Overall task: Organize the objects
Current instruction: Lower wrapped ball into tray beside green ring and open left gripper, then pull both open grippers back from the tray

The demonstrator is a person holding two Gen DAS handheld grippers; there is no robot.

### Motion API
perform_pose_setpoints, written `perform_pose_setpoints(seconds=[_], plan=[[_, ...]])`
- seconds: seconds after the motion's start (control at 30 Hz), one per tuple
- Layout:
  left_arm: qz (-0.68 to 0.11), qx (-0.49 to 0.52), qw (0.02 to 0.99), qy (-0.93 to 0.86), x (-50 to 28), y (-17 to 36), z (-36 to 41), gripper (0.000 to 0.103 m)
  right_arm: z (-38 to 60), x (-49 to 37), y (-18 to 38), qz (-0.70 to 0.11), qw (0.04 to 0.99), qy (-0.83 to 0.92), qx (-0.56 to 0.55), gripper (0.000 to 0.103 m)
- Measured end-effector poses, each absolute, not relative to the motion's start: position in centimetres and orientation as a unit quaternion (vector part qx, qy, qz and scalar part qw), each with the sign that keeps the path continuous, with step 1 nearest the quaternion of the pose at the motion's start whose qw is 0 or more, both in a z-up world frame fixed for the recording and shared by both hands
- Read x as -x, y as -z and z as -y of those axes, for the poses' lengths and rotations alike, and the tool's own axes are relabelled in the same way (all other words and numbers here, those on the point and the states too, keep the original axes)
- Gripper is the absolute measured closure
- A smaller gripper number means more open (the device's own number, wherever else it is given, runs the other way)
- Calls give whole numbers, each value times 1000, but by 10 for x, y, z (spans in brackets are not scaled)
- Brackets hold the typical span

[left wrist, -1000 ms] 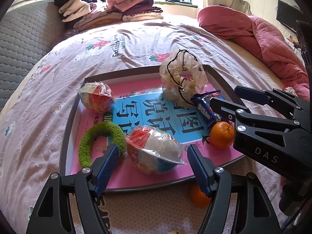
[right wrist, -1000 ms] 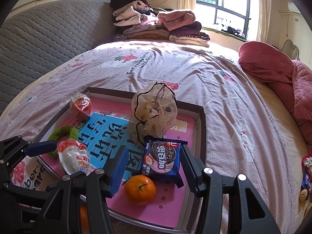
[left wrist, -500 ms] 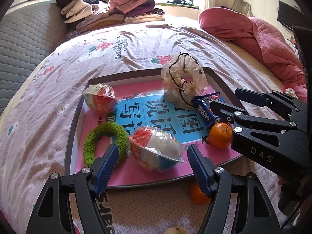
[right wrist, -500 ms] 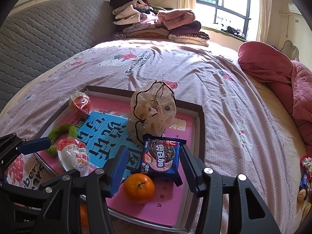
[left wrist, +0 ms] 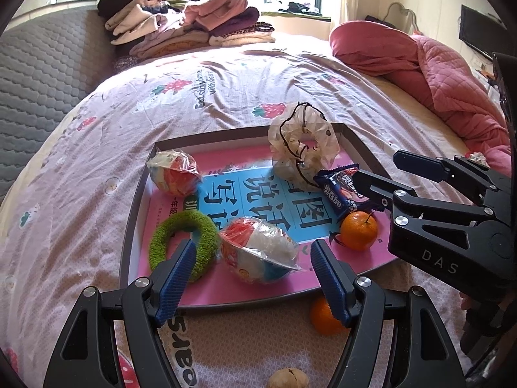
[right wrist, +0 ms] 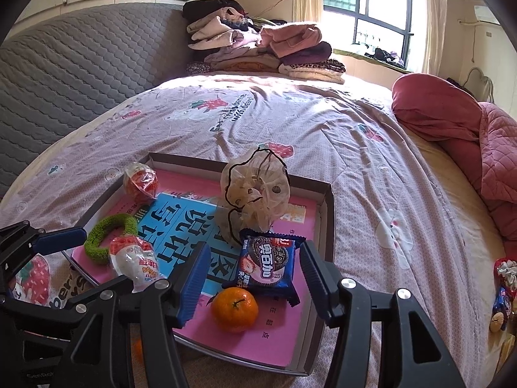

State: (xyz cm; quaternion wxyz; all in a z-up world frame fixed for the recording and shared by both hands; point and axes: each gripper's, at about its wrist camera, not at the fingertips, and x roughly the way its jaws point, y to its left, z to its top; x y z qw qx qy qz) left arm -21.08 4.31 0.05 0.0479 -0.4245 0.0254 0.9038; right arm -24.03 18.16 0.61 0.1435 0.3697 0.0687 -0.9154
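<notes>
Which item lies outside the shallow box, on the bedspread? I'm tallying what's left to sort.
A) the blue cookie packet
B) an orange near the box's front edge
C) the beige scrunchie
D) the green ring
B: one orange sits on the bedspread just outside the shallow box, while the green ring, cookie packet and scrunchie all lie inside it.

Left tongs point(left wrist: 250, 270): black angular frame, silver screw heads, ribbed blue pads point(left wrist: 174, 278) on the fingers. Right tongs point(right wrist: 252, 278): the same black build, one pad blue, the other black. "DAS" is lettered on the right frame.
</notes>
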Motion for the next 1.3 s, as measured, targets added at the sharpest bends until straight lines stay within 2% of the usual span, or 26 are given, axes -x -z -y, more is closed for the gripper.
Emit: perform_pose_setpoints(seconds=[0.63,1.3], plan=[[-35,394,47,-917,187,-34,-43,28,-190,213,-46,-42,155,931,-329,46],[-30,368,37,-929,156,-60,-37,28,-188,173,-73,-49,157,942,-292,46]])
